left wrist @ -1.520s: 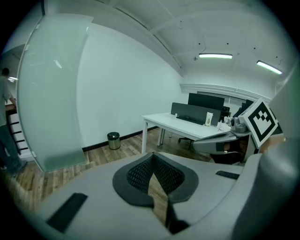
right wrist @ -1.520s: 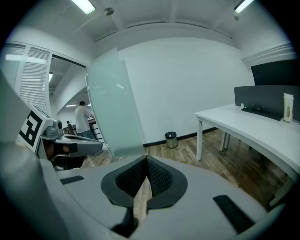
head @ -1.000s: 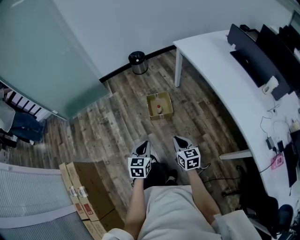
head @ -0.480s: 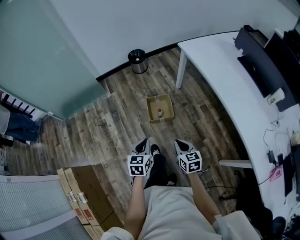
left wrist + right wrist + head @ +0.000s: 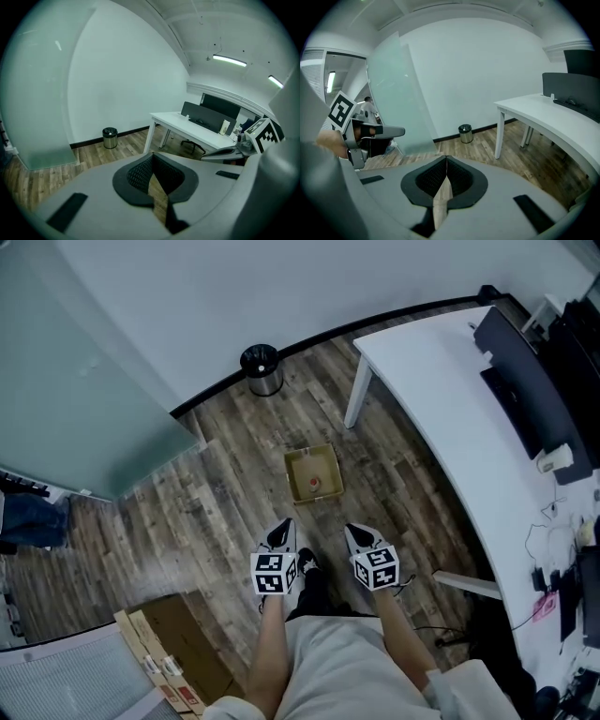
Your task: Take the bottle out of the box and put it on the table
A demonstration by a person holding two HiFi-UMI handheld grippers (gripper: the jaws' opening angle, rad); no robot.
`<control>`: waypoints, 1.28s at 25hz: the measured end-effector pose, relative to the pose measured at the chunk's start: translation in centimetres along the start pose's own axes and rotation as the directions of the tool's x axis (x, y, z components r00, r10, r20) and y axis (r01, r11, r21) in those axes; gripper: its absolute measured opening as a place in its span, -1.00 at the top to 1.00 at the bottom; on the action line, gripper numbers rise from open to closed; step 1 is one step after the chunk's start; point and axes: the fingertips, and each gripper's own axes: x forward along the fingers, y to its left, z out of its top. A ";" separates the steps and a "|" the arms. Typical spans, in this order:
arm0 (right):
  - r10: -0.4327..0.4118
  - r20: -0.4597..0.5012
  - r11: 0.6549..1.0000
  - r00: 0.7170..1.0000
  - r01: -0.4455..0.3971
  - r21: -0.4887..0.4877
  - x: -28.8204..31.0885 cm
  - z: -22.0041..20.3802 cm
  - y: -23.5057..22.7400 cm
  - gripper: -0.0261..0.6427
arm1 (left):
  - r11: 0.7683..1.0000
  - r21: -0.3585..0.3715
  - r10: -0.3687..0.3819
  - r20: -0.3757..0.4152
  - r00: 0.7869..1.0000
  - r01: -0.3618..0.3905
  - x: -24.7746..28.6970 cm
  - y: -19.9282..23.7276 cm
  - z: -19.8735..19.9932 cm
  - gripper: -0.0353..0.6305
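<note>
- Left gripper (image 5: 284,527): closed, pads (image 5: 139,173) meeting at the tips, nothing held between them.
- Right gripper (image 5: 352,530): closed and empty too, its pads (image 5: 433,176) pressed together along the front edge.
- Both held side by side just ahead of the person's torso, pointed toward the box and well apart from it.
- Marker cube (image 5: 274,574) on each gripper: black-and-white square patterns, no letters or numbers.
- Box (image 5: 314,452): open brown cardboard, flat on the wooden floor (image 5: 216,493), straight ahead of the two grippers.
- Bottle (image 5: 313,484): inside the box near its middle, red cap facing up; any label too small to read.
- Table (image 5: 441,390): white and curved, right of the box and near it, one white leg standing just beyond the box.
- Dark screens (image 5: 525,381) along the table's far side, with cables and small items further down.
- Bin (image 5: 262,369): round, metal, dark lid, beside the wall past the box.
- Cartons (image 5: 169,652): brown, stacked at lower left; red-and-white labels on the edges, print unreadable.
- Frosted glass panel (image 5: 84,381) at the left.
</note>
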 end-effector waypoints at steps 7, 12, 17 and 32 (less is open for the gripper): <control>0.011 -0.062 0.998 0.998 -0.015 -0.058 7.2 2.3 -2.0 0.80 | 1.000 -0.021 -0.018 -0.054 0.998 0.017 6.0 4.6 0.9 0.85; 0.030 -0.108 0.994 0.994 -0.042 -0.103 11.4 4.1 -4.1 0.80 | 0.999 -0.032 -0.039 -0.074 0.996 0.037 10.0 6.1 1.3 0.85; 0.058 -0.145 0.985 0.988 -0.081 -0.153 16.7 4.6 -7.4 0.80 | 0.997 -0.069 -0.021 -0.099 0.995 0.014 15.5 8.4 -0.2 0.85; 0.095 -0.314 0.985 0.945 -0.135 -0.108 31.4 -4.8 -15.0 0.79 | 0.993 -0.120 -0.035 -0.242 0.970 0.006 29.1 11.8 -11.2 0.85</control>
